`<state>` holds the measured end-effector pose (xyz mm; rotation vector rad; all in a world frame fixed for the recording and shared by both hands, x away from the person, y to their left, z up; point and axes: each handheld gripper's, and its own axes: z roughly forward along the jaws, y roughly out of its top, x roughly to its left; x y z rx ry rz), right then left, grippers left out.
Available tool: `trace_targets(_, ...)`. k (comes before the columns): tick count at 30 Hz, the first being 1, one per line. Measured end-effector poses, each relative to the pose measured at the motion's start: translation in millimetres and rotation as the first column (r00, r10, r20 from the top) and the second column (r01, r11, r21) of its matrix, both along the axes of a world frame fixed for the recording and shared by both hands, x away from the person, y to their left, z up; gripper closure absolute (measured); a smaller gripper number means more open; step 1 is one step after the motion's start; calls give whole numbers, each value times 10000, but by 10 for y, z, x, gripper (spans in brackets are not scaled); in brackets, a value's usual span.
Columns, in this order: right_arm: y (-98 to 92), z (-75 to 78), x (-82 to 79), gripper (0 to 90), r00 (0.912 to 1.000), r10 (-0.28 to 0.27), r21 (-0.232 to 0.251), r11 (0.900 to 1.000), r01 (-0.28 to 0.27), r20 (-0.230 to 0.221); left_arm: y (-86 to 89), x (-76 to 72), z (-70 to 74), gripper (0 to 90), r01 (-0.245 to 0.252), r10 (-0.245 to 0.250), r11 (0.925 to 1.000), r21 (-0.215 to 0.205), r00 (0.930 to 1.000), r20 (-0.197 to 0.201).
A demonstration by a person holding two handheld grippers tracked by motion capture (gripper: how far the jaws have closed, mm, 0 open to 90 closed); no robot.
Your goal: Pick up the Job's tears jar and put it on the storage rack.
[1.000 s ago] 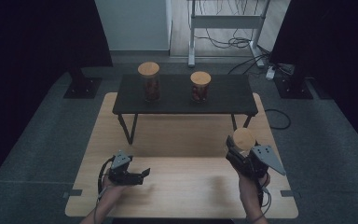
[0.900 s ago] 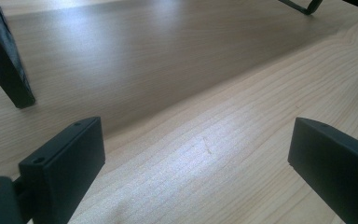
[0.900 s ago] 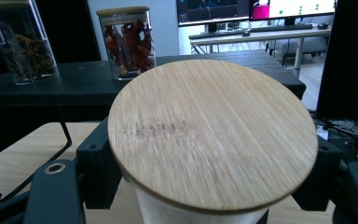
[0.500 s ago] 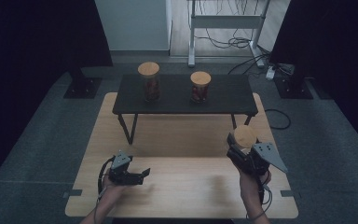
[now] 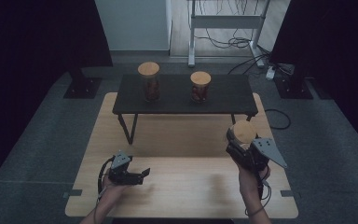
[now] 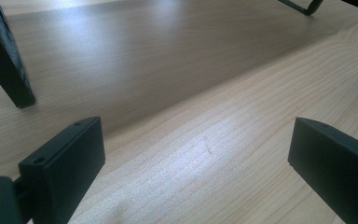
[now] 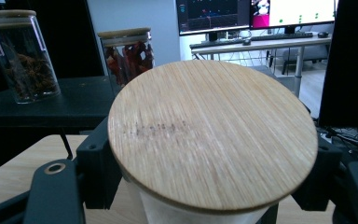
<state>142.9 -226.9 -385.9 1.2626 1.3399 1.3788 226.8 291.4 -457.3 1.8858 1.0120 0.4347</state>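
High view: a light wooden table [image 5: 182,186] fills the lower centre of the frame, with a low black bench [image 5: 223,100] standing across its far edge. At lower right, the right gripper [image 5: 242,148] is closed on a jar with a bamboo lid [image 5: 243,132], held above the table's right side; in the right gripper view the 2 black jaws press against the jar's pale wall on either side just beneath the round lid [image 7: 212,133], which occupies the middle of that frame. At lower left, the left gripper [image 5: 140,175] sits low over the table near its front edge, held by the person's left hand [image 5: 112,189]; in the left gripper view its 2 jaws stand wide apart at lower left and lower right with nothing but bare wood grain [image 6: 205,140] between them, and a black bench leg [image 6: 4,60] slants down at upper left. On the bench, in the upper centre of the high view, stand 2 more lidded glass jars: a taller jar [image 5: 149,81] to the left and a shorter jar [image 5: 200,87] to the right, well apart from each other. The right gripper view shows the same pair at upper left, the taller with dark brown contents [image 7: 21,56] and the shorter with reddish contents [image 7: 128,53], and monitors [image 7: 256,14] on a desk along the top right
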Motion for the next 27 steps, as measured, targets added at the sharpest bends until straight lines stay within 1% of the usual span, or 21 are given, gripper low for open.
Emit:
trace_targets(6, 11, 33, 51, 255, 10000, 6, -25, 10000, -5, 38, 26, 9, -2, 33, -78, 78, 9999, -71, 10000, 4)
trace_targets(13, 8, 59, 121, 255, 10000, -16, -82, 10000, 16, 19, 26, 7, 0, 33, -45, 45, 9999, -123, 10000, 15)
trace_targets(21, 6, 71, 206, 255, 10000, -45, -9, 10000, 45, -31, 31, 29, -8, 33, -37, 35, 9998, -202, 10000, -78)
trace_targets(27, -1, 66, 270, 254, 10000, -68, 92, 9999, 68, -11, 42, 37, -25, 34, -6, 6, 9997, -249, 10000, -12)
